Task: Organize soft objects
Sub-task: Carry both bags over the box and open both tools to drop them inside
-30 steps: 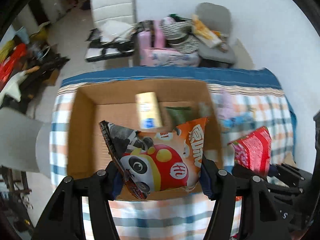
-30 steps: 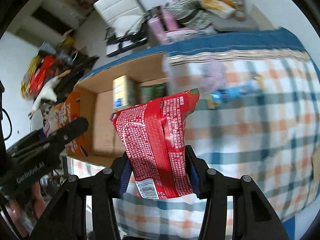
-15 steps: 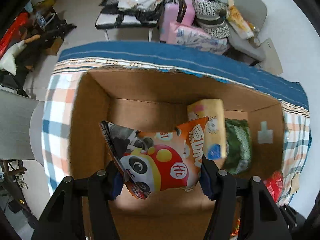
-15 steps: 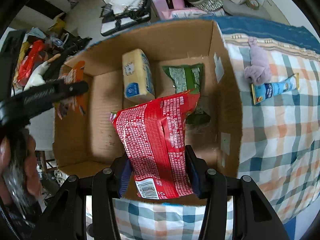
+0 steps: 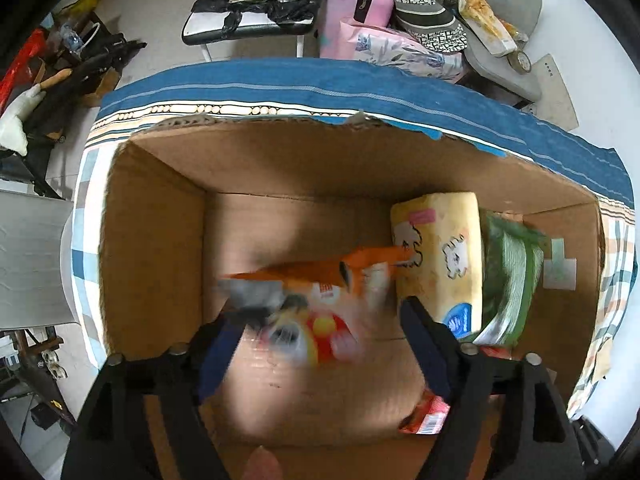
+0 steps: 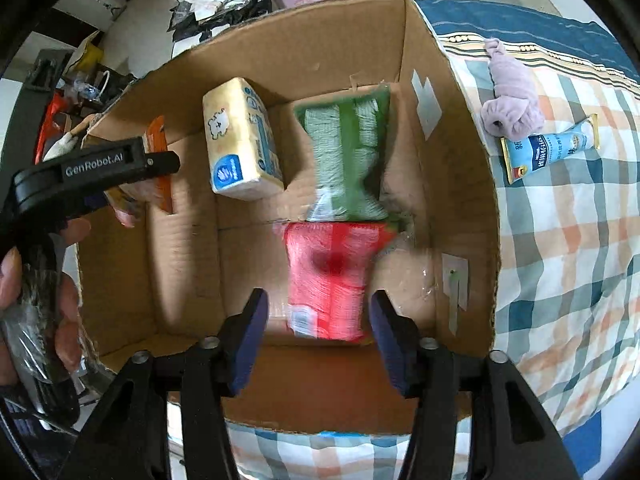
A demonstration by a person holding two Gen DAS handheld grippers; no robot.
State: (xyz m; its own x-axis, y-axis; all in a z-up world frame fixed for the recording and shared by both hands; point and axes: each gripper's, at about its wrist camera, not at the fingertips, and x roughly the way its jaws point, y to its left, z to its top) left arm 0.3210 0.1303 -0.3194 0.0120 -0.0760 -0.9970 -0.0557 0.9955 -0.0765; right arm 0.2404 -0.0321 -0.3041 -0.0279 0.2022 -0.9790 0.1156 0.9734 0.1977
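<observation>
Both grippers are over an open cardboard box [image 5: 156,264] [image 6: 460,184]. My left gripper [image 5: 320,344] is open; the orange panda snack bag [image 5: 320,300] is blurred, dropping free between its fingers. My right gripper [image 6: 318,338] is open; the red snack bag [image 6: 330,280] is blurred, falling onto the box floor. In the box lie a yellow tissue pack [image 5: 440,264] [image 6: 240,140] and a green packet [image 5: 512,276] [image 6: 348,156]. The left gripper shows in the right wrist view [image 6: 160,162], with the orange bag [image 6: 158,160] beside it.
On the checked cloth [image 6: 568,248] right of the box lie a lilac rolled cloth [image 6: 510,92] and a light blue tube [image 6: 548,148]. Beyond the table are a pink suitcase [image 5: 352,4], a chair with bags and floor clutter.
Both grippers moved further over the box and opened. The orange bag and the red bag have left their jaws and drop into the box.
</observation>
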